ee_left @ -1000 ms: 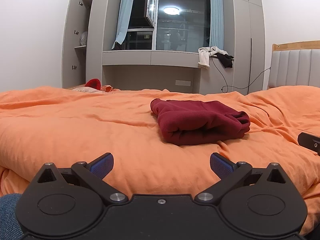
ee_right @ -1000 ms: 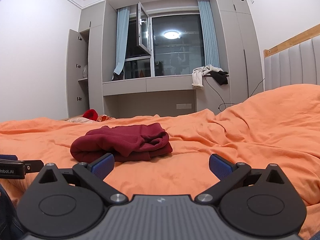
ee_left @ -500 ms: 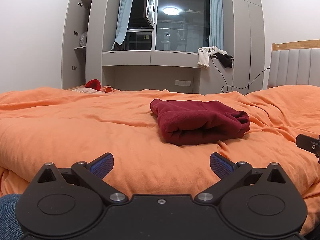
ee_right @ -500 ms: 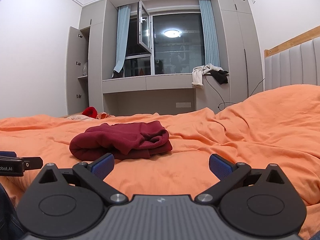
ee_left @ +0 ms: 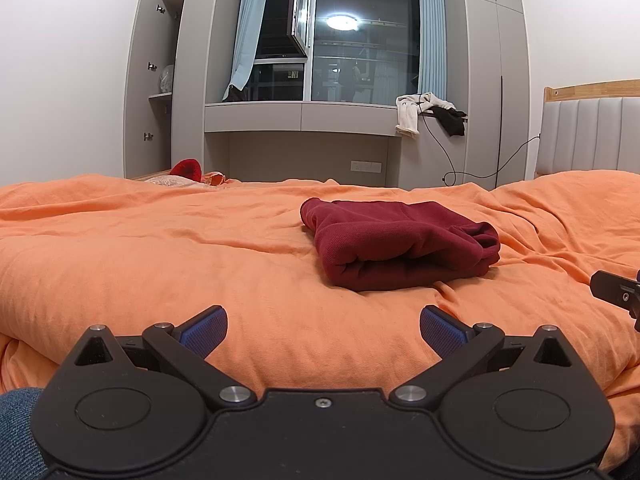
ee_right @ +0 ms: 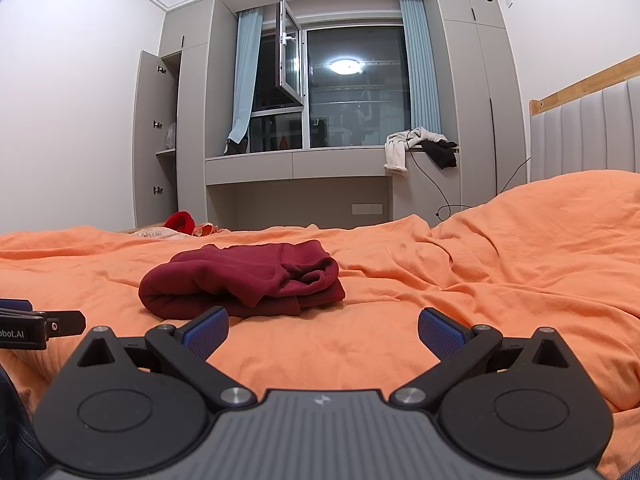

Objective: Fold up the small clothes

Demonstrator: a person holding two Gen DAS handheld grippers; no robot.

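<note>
A dark red garment (ee_left: pixel 400 242) lies folded into a thick bundle on the orange bedspread (ee_left: pixel 160 240); it also shows in the right wrist view (ee_right: pixel 244 282). My left gripper (ee_left: pixel 323 330) is open and empty, low over the bed, short of the bundle. My right gripper (ee_right: pixel 322 330) is open and empty, also short of the bundle, which lies ahead and to its left. The tip of the right gripper shows at the right edge of the left wrist view (ee_left: pixel 618 290); the left gripper's side shows at the left edge of the right wrist view (ee_right: pixel 36 326).
A padded headboard (ee_left: pixel 588 136) stands at the right. Grey cabinets and a window sill (ee_left: pixel 300 114) with white and black clothes (ee_left: pixel 428 114) fill the far wall. A red item (ee_left: pixel 186 168) lies past the bed's far left edge.
Both grippers stay open and nearly still. The right wrist view has tilted down a little, so the bundle sits slightly higher in it.
</note>
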